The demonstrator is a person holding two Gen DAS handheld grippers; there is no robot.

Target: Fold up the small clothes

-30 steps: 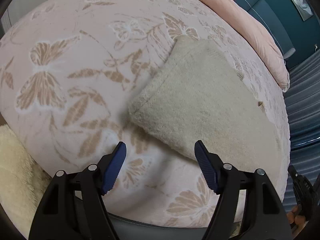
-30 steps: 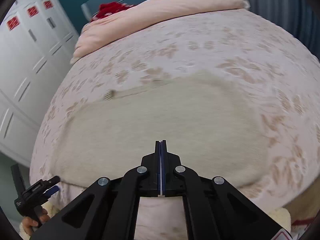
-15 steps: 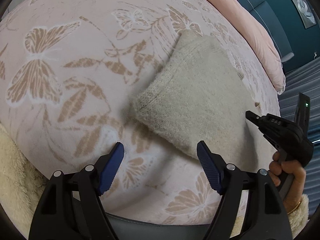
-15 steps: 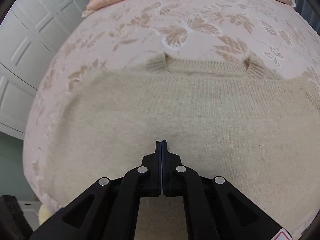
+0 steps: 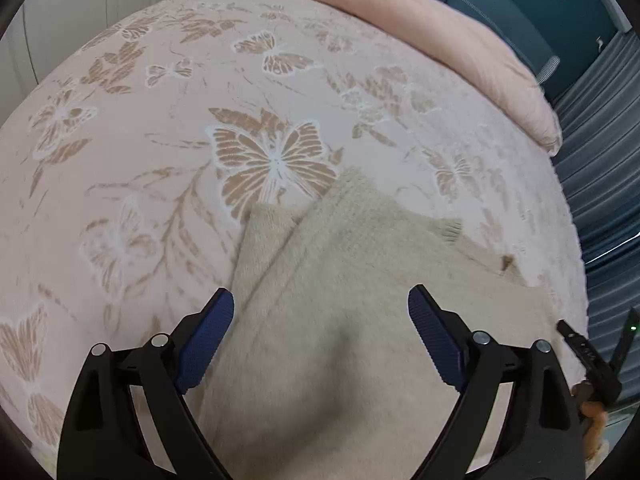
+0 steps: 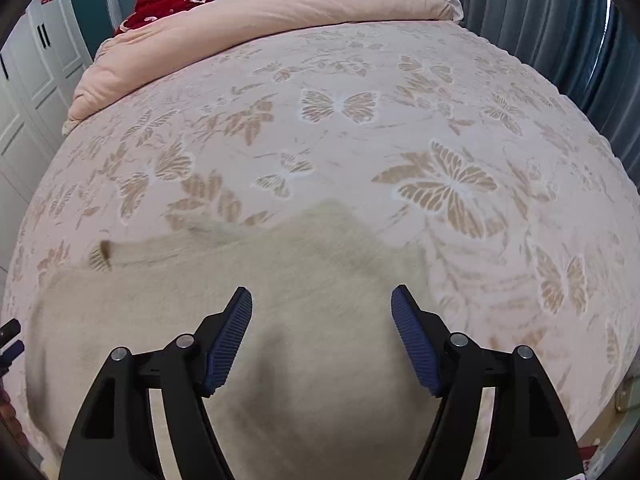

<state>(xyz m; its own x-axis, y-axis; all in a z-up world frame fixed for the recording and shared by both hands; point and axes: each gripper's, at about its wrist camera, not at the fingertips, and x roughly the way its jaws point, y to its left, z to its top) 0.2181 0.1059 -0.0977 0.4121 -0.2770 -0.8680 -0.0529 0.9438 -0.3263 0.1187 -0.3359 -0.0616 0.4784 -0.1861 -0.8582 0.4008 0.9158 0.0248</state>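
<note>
Knitwear first: the beige sweater (image 5: 360, 320) lies on the bed (image 5: 160, 140), near its front edge, and it now shows two layers in the left wrist view, an upper panel set aslant over a lower one whose corner pokes out toward the big butterfly in the bedspread print. Half a second ago the right wrist view showed the sweater spread wide with its collar band and both shoulders plain; now that view shows a narrower, peaked shape, blurred at its far edge. That reads as one fold just laid over.

The right gripper (image 6: 322, 336), which was pressed fully closed a moment ago, now stands wide apart above the sweater with nothing between its fingers (so the cloth has been let go). The left gripper (image 5: 320, 344) is spread just as wide and holds nothing; it has shifted from the bedspread beside the sweater's edge to a spot over the sweater itself.

A small brown tag (image 5: 508, 262) shows by the far right edge. Beyond, a pink duvet (image 5: 420, 20) is bunched at the head of the bed.

The fold looks uneven, so the judgement is that squaring the layers or a second fold remains.
</note>
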